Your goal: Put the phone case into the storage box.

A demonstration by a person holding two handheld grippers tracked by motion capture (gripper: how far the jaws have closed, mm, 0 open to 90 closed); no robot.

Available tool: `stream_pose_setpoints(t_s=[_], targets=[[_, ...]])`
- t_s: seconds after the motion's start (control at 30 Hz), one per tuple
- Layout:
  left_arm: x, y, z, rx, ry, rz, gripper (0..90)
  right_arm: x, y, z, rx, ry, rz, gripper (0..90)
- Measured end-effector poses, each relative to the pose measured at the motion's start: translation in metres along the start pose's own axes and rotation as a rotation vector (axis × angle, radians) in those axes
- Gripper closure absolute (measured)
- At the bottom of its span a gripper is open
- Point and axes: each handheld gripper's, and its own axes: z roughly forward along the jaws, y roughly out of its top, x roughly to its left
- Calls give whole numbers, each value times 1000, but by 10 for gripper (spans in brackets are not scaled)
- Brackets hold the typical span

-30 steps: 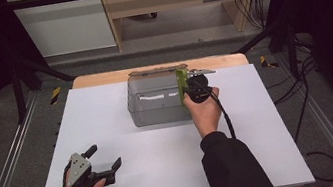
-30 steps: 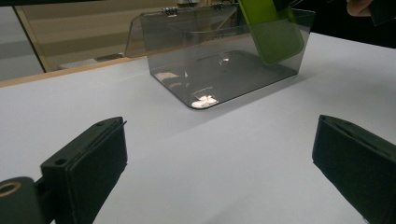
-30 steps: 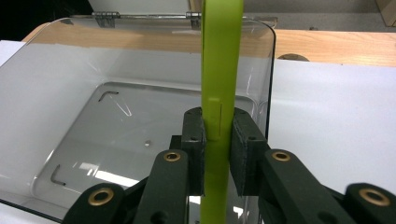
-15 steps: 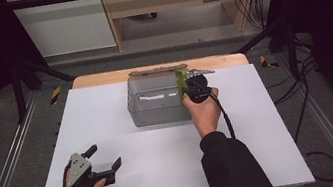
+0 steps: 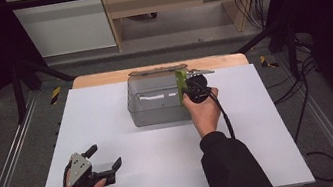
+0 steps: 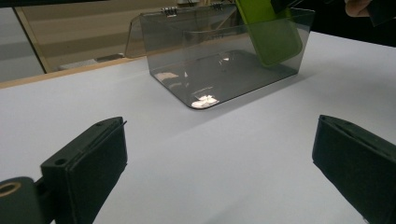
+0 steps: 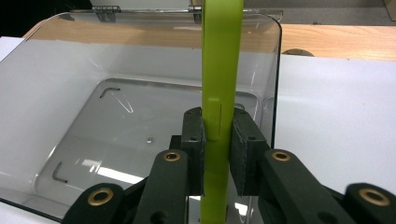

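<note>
A person's right tool (image 5: 188, 86) clamps a flat lime-green case (image 7: 219, 70) on edge between its two jaws, holding it upright inside the right end of a clear plastic box (image 5: 155, 100) whose hinged lid lies open beyond it. The box stands on a white desk (image 5: 127, 145), just ahead of that tool. The left tool (image 5: 101, 160), jaws spread wide and holding nothing, rests in the person's hand low over the desk, with the box well ahead of it and to its right.
</note>
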Motion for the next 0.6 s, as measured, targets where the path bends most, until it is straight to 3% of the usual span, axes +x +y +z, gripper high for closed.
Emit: stream_pose_setpoints(t_s=[0.6], targets=[[-2,0,2,5,-8,8,29,-4,1,4,-16,7,20,771]])
